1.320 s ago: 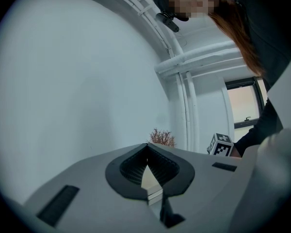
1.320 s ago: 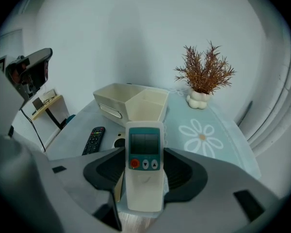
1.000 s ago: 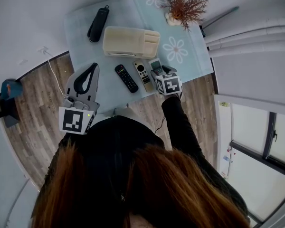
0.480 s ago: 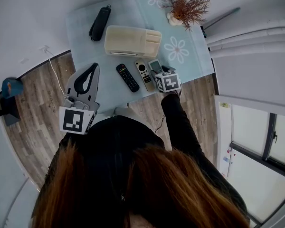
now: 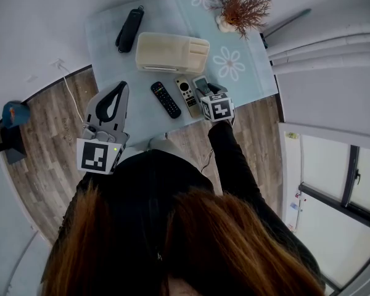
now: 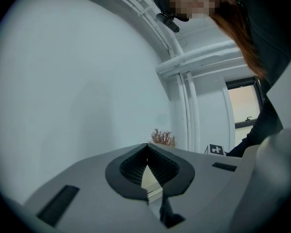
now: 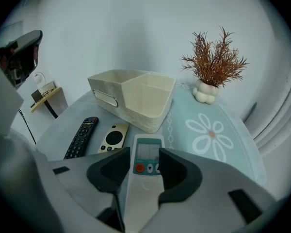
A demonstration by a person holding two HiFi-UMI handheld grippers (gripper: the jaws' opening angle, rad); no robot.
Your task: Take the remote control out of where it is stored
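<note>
A white remote with a teal screen panel lies on the pale blue flowered table cloth, in front of the cream storage box. My right gripper points steeply down over its near end. Its jaws have just been closing, and the pads now lie against the remote's sides. In the head view the same remote sticks out beyond my right gripper. My left gripper hangs level off the table's near left edge, shut with nothing in it; its tips meet in its own view.
A black remote and a gold-faced remote lie side by side left of the white one. The box's compartments look empty. A dried plant in a white pot stands at the back right, a black handset-like object at the back left.
Almost nothing differs: the right gripper and white remote shifted only slightly in the head view, and the left gripper has kept still.
</note>
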